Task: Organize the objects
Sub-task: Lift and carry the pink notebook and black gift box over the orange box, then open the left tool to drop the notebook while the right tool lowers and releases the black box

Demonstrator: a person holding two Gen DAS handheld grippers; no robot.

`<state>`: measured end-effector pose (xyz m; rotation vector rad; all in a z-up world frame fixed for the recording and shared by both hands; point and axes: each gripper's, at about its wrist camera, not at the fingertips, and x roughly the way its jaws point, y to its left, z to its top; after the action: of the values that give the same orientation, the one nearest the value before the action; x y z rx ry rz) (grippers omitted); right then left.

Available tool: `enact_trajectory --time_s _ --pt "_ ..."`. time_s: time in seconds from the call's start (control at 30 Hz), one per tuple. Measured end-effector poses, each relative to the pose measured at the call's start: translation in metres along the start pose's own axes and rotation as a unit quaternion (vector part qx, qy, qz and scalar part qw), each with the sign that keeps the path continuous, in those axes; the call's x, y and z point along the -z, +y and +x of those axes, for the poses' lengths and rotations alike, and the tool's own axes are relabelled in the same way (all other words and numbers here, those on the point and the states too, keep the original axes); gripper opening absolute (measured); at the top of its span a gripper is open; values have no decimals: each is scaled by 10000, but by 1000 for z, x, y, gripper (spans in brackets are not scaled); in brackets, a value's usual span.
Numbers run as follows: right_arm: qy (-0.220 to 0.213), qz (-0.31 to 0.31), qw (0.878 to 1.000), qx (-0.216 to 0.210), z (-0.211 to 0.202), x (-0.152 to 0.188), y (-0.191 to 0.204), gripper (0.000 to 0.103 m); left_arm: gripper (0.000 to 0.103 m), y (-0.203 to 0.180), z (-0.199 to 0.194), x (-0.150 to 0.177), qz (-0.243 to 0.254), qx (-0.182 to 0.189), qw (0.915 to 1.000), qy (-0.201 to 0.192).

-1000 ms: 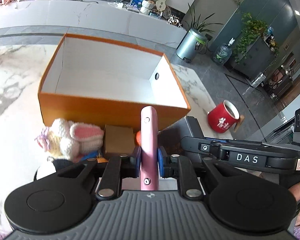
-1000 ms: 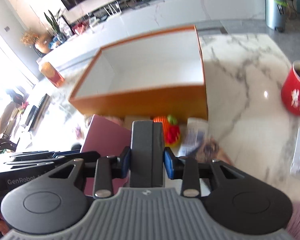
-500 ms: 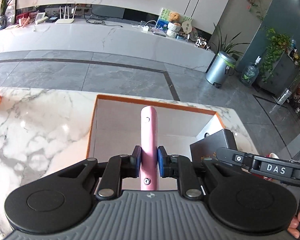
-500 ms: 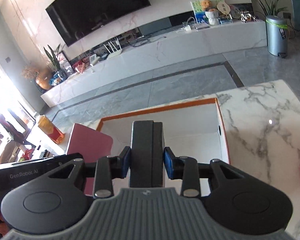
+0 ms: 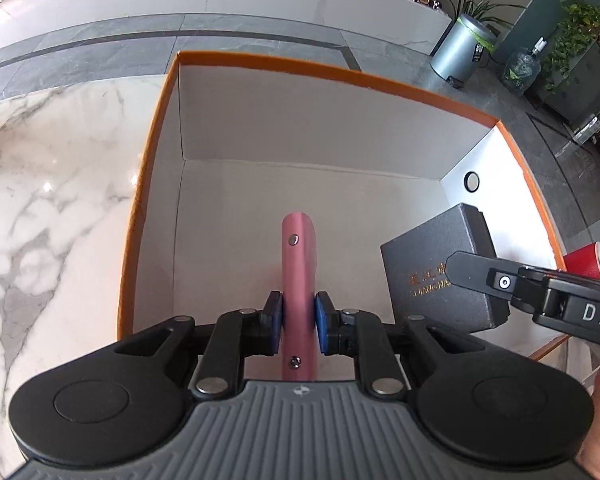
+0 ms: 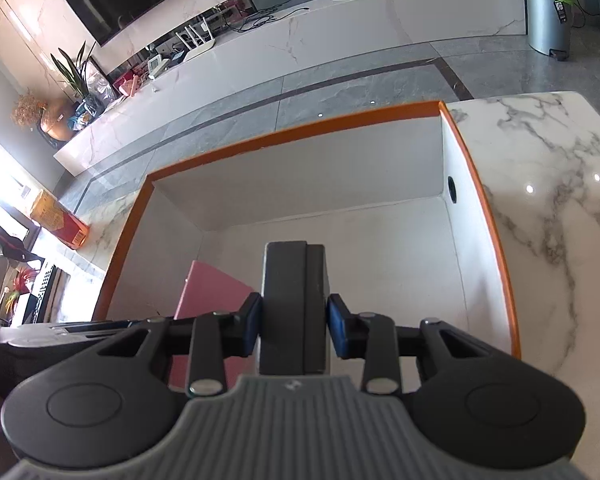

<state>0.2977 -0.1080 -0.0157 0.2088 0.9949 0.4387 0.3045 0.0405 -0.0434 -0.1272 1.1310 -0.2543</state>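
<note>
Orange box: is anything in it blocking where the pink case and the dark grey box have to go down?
Nothing visible. The orange box shows a bare white floor beneath the pink case and the dark grey box, which hang side by side, apart.
</note>
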Motion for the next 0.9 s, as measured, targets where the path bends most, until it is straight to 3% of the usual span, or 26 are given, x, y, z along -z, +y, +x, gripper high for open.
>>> enact_trajectory --time_s 0.1,0.17,0.27,0.4,0.5,0.67,0.77,0.9 --pt "49 -4 10000 6 7 1 1 37 23 1 -1 -2 38 -91 9999 64" --pt "97 18 10000 8 11 2 2 37 25 -4 -3 0 226 -420 9988 59" --pt "161 79 9998 -10 16 2 4 37 27 -13 -8 4 527 -626 9966 38" --pt "178 33 9998 -7 20 4 9 37 37 -12 -25 6 580 -450 9972 -126" --pt "204 -101 9997 109 29 2 17 37 51 -9 -47 4 593 -385 9960 -539" --pt "218 -219 9994 166 38 2 27 37 51 8 -74 6 176 -359 9922 -1178" --pt "262 -246 9992 173 46 5 35 37 35 23 -79 7 -188 -352 9894 -1394" --pt "341 -252 9989 187 54 9 43 37 24 39 -78 12 -516 -368 9864 -1514"
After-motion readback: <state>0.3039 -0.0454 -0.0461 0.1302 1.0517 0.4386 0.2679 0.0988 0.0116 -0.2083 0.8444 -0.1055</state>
